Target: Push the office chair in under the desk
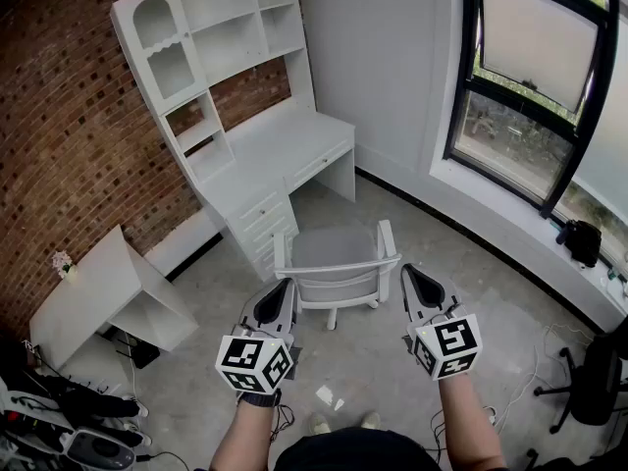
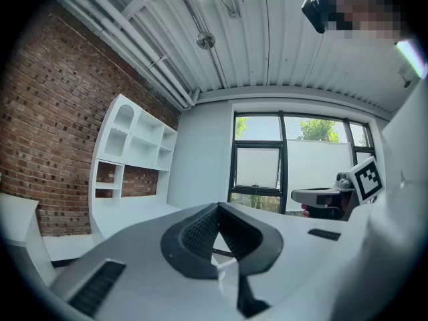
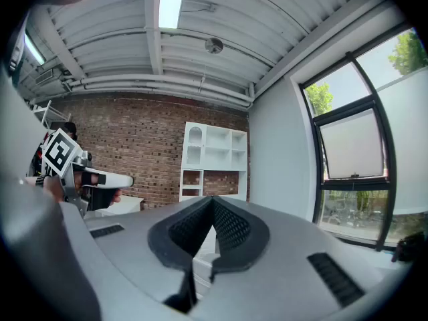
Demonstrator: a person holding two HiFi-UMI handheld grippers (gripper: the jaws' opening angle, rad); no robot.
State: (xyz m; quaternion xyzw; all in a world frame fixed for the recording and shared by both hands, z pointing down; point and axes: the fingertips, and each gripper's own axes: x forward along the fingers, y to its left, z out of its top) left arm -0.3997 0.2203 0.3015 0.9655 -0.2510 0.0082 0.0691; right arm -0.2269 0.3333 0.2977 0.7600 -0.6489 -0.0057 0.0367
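The chair (image 1: pixel 337 263) stands in front of the desk (image 1: pixel 285 150), facing its opening but not yet under it, so the whole push appears left to do. The left gripper (image 1: pixel 286 285) and right gripper (image 1: pixel 408 270) hover just behind the chair's back, jaws closed and empty.

Both arms are stretched out in front, bare left forearm (image 1: pixel 238 440) and right forearm (image 1: pixel 469 422) running roughly parallel. The wrists sit tucked right behind the marker cubes: left cube (image 1: pixel 253 363), right cube (image 1: pixel 446 346). The left tongs (image 1: pixel 285 287) and right tongs (image 1: pixel 410 275) both point forward, away from the body, side by side but well apart and about level with each other. The left one leans a bit to the right, the right one a bit to the left. Jaws on both are pressed fully together, tip to tip, with nothing pinched in either pair.
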